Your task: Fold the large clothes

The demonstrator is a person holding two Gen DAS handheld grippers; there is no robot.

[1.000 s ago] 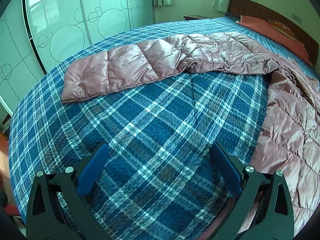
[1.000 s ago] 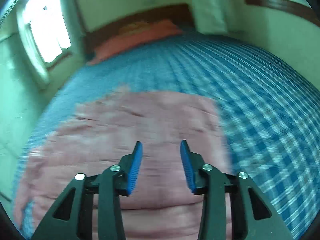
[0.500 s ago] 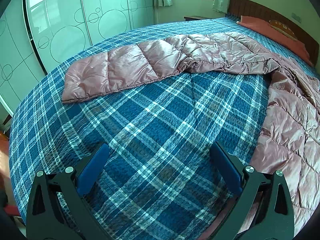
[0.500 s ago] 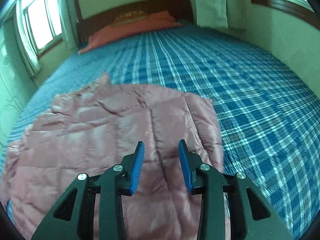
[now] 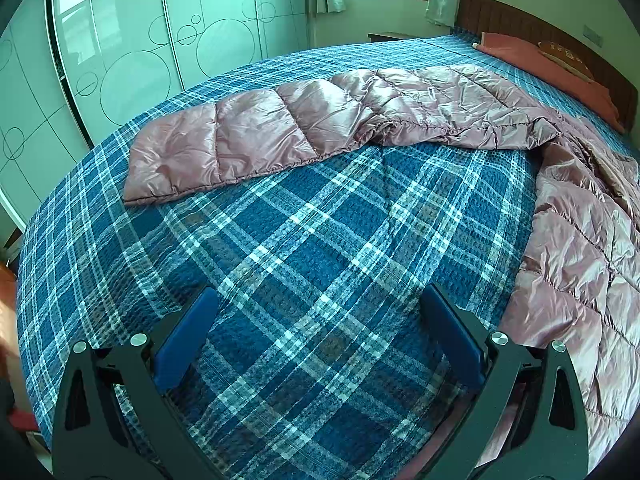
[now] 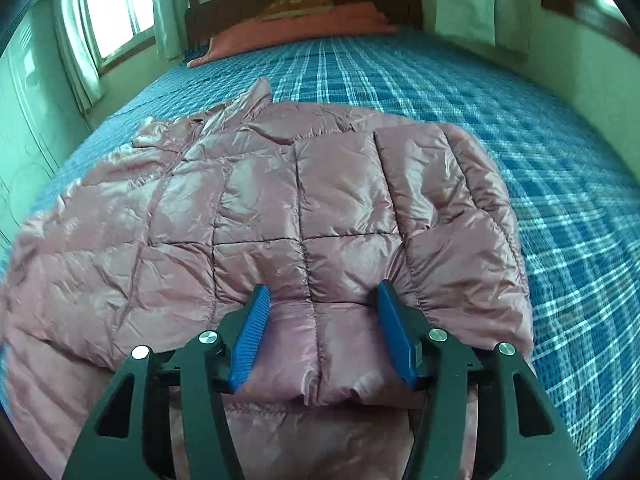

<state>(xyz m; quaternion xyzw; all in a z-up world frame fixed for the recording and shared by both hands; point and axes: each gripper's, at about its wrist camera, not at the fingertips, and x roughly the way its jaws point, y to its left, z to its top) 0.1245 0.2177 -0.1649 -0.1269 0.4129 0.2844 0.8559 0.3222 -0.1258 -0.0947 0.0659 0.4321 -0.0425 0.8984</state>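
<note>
One sleeve [image 6: 460,208] of shiny pink quilted puffer jacket [image 6: 248,216] seen folded onto body; other sleeve [image 5: 240,140] outstretched left of body, unfolded. Right gripper [image 6: 322,332] opening over hem, nothing clamped; left gripper [image 5: 320,344] spread wide, empty.

No text, label, brand, number or sign can be read in either view. The cushion [image 5: 564,54] by the headboard carries a gold pattern — too small and blurred to make out as letters. The wardrobe doors [image 5: 132,64] bear only drawn circles and lines, no writing. The jacket [image 6: 280,216] shows no tag or logo on the faces that can be seen.
</note>
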